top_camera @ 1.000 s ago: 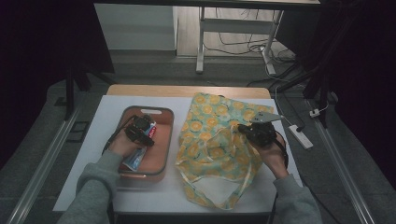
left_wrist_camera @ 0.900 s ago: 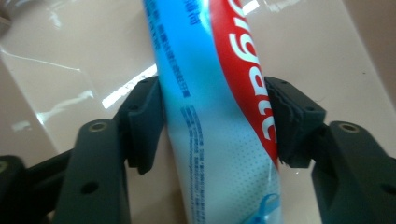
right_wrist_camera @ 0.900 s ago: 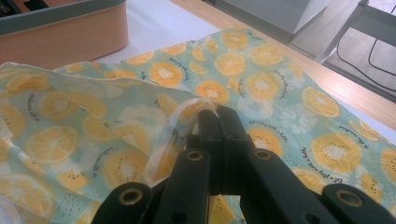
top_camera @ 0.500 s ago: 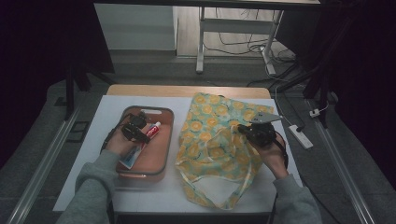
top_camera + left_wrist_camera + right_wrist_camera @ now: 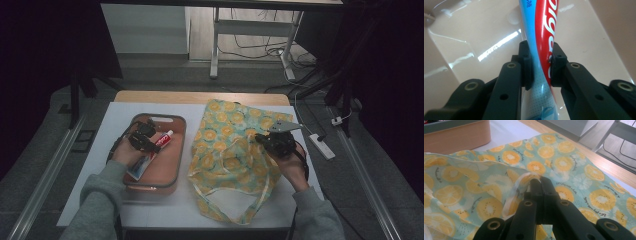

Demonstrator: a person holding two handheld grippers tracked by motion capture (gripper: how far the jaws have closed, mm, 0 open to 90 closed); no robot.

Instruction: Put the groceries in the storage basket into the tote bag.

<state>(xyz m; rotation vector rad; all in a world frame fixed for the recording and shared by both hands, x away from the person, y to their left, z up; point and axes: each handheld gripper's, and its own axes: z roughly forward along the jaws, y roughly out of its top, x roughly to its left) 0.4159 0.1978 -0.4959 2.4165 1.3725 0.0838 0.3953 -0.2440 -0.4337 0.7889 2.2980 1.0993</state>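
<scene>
The left tool (image 5: 541, 68) had just closed its jaws on the toothpaste tube (image 5: 150, 156), which lay in the tray (image 5: 176, 150) near the tabletop's left edge. The right tool (image 5: 539, 182), fully shut, pinched the fruit-print bag (image 5: 227, 150). Next, probably, lifting the tube clear toward the bag's mouth.

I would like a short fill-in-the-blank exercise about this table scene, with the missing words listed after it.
1. The left gripper is shut on the red, white and blue ____ tube.
2. That tube lies in the pink plastic tray, which stands to the ____ of the fabric bag in the high view.
3. The right gripper pinches the edge of the pale green fabric bag, which is printed with slices of ____.

Missing words: toothpaste; left; fruit
</scene>
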